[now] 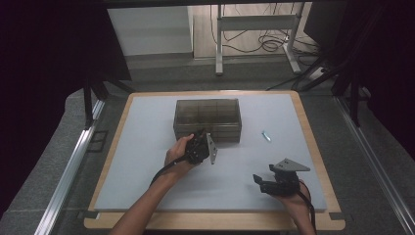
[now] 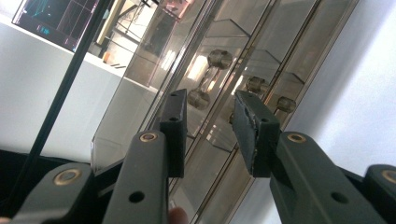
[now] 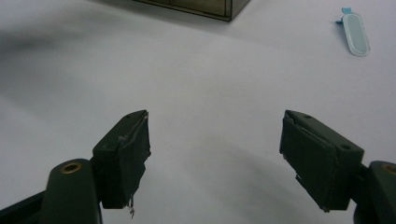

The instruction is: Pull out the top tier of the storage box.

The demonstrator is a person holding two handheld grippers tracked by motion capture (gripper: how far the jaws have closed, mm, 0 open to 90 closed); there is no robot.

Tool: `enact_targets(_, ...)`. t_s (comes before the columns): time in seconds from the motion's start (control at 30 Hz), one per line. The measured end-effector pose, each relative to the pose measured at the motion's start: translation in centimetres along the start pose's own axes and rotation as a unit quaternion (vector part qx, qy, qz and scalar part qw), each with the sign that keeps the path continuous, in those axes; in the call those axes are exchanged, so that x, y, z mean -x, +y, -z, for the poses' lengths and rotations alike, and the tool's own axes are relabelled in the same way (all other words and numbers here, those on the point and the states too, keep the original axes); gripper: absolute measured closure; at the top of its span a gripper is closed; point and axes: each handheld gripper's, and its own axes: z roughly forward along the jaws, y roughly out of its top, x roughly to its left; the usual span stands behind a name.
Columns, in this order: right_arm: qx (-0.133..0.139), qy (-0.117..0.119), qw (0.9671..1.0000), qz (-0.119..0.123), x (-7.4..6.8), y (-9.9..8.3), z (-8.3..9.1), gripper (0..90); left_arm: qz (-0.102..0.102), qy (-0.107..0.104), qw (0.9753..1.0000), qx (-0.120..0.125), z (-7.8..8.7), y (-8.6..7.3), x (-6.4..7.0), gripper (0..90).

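A smoky see-through drawer box (image 1: 207, 120) stands in the middle of the white table (image 1: 147, 161). My left gripper (image 1: 199, 134) is turned on its side and held right at the box's front face. In the left gripper view the left gripper (image 2: 209, 109) is open, and its jaws sit close to a dumbbell-shaped drawer handle (image 2: 209, 78) without closing on it. More round knobs (image 2: 256, 85) show on the drawers beside it. My right gripper (image 1: 259, 182) rests low near the front right of the table. The right gripper (image 3: 215, 119) is wide open with nothing between its jaws.
A small pale-blue oblong item (image 1: 265, 135) lies on the table to the right of the box; the same blue item (image 3: 357, 37) appears at the top right of the right gripper view. The box corner (image 3: 205, 8) is at the top there. Table frames and cables are beyond the far edge.
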Motion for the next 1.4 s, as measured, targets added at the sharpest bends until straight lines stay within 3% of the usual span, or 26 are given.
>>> enact_targets(1.03, 0.003, -0.003, 1.0, -0.002, 0.21, -0.06, 0.14, 23.8, 0.005, 0.005, 1.0, -0.003, -0.9, 0.26, -0.04, 68.4)
enact_targets(1.4, 0.003, -0.003, 1.0, -0.002, 0.29, -0.06, 0.28, 23.8, -0.024, 0.022, 0.9994, -0.007, -0.97, 0.85, 0.28, 70.4)
